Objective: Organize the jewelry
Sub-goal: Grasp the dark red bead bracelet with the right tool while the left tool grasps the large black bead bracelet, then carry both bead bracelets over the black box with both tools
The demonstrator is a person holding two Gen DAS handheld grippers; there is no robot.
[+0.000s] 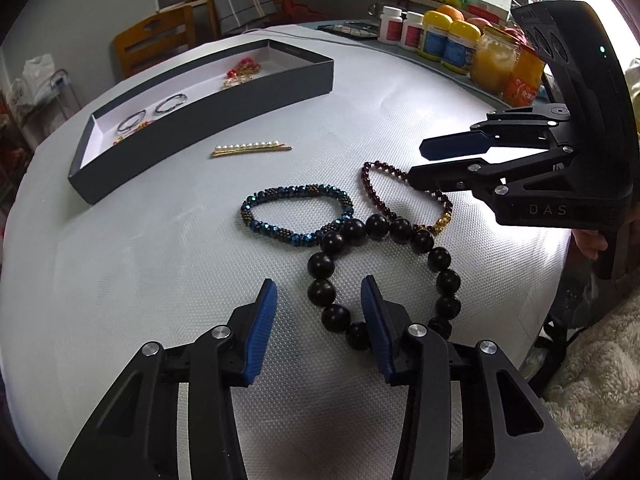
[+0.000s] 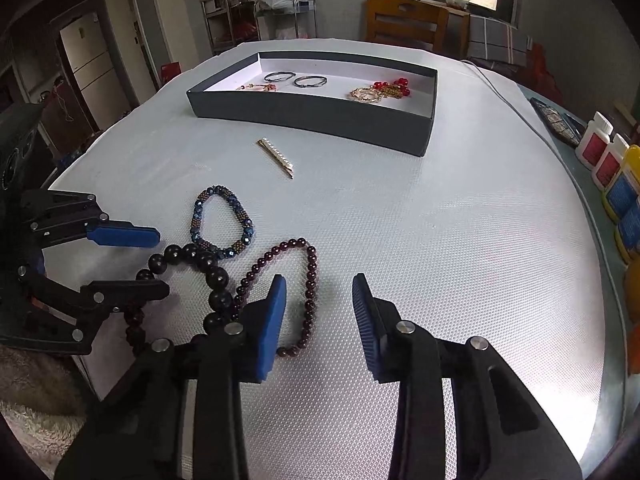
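A black large-bead bracelet (image 1: 320,264) (image 2: 216,276), a dark red bead bracelet (image 1: 374,192) (image 2: 310,280) and a blue beaded bracelet (image 1: 296,212) (image 2: 222,220) lie touching on the white mat. A pearl hair clip (image 1: 252,148) (image 2: 276,156) lies nearer the dark box (image 1: 200,120) (image 2: 320,116), which holds rings and red-gold pieces. My left gripper (image 1: 318,292) (image 2: 160,260) is open over the black bracelet. My right gripper (image 2: 318,284) (image 1: 416,164) is open over the red bracelet.
Bottles and jars (image 1: 452,40) (image 2: 612,168) stand along the table's edge. A wooden chair (image 2: 404,24) stands behind the table. A fluffy cloth (image 1: 592,380) lies off the near edge.
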